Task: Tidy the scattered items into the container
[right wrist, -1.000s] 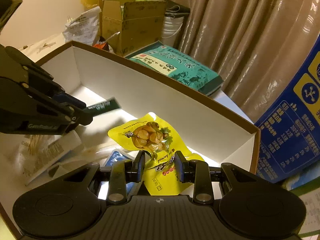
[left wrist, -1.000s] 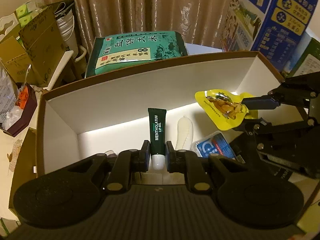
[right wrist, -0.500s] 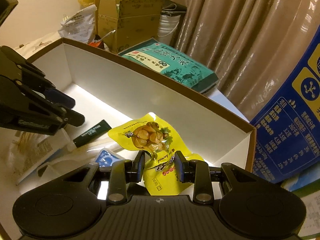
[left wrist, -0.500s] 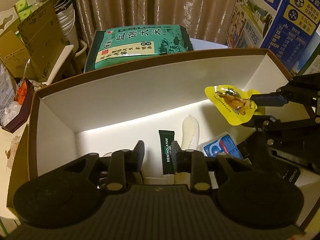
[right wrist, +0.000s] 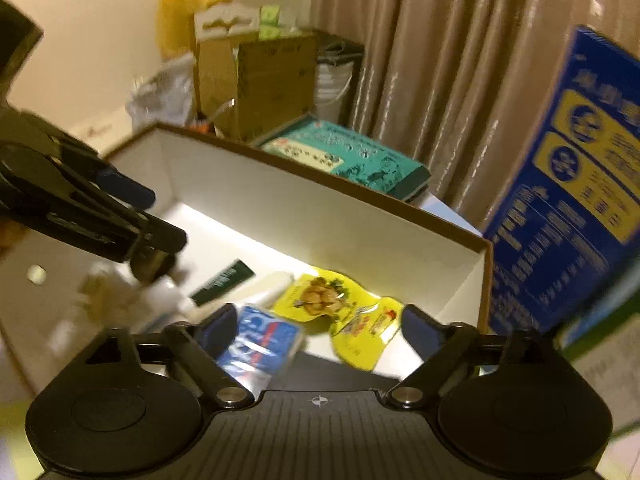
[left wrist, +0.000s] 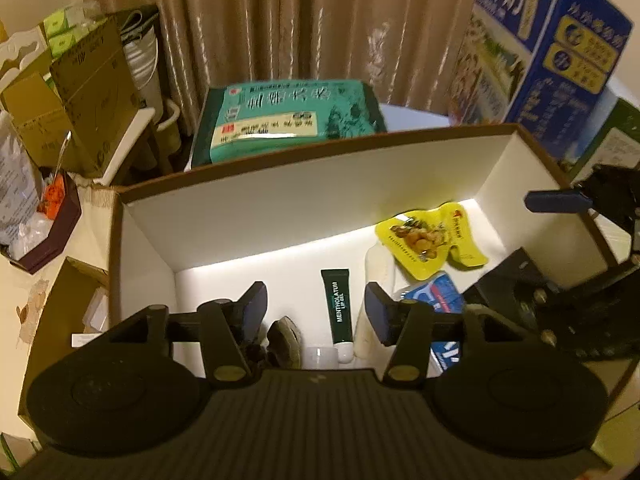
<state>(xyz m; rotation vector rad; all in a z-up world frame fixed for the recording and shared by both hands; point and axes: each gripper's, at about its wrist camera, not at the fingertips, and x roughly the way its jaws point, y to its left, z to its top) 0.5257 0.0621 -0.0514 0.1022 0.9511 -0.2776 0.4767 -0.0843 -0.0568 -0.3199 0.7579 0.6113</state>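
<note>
Both grippers, left point(left wrist: 316, 308) and right point(right wrist: 316, 326), fingers opening, empty. Glossy yellow pouch point(left wrist: 430, 240) and slim green tube point(left wrist: 338, 308) lie flat in white cardboard box point(left wrist: 280, 200).

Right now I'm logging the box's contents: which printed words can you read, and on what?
"MENTHOLATUM LIP GEL": on the dark green tube lying in the white box.
Yellow snack pouch: print too small.
Blue packet: blurred.
Green bag and blue carton: Chinese print, blurred.

Green rice bag point(left wrist: 288, 120), probably; blue carton point(left wrist: 548, 56)
</note>
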